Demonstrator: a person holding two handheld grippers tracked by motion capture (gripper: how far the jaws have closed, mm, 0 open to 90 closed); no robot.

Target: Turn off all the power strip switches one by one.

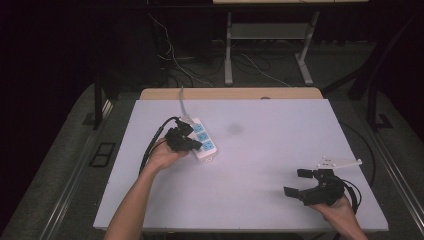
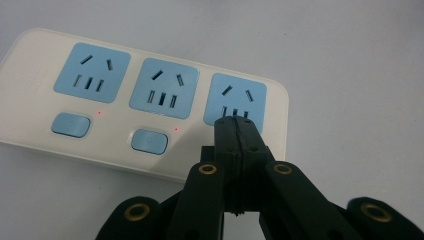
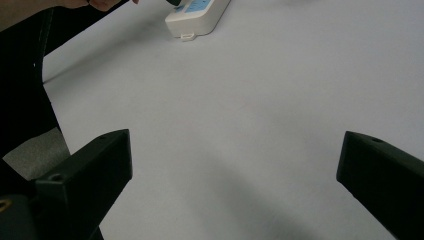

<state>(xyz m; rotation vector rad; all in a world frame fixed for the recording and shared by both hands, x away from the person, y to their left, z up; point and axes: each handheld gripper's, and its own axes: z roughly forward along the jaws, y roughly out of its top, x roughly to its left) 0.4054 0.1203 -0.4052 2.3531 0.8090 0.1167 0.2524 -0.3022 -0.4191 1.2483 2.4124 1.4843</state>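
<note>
A white power strip [image 1: 205, 140] with three blue sockets lies on the white table [image 1: 260, 165], left of centre. In the left gripper view the strip [image 2: 150, 150] shows two blue switches, each with a red light beside it. My left gripper [image 2: 236, 127] is shut with nothing between its jaws, and its joined tips sit at the lower edge of the rightmost socket [image 2: 239, 97], hiding whatever lies below it. From above, the left gripper [image 1: 186, 140] rests at the strip's near-left side. My right gripper [image 1: 296, 182] stands open near the front right, far from the strip [image 3: 197, 15].
The strip's grey cable [image 1: 183, 102] runs off toward the table's far edge. A wooden strip [image 1: 230, 93] borders that far edge. Beyond it are loose cables and the legs of a stand [image 1: 228, 55] on the floor.
</note>
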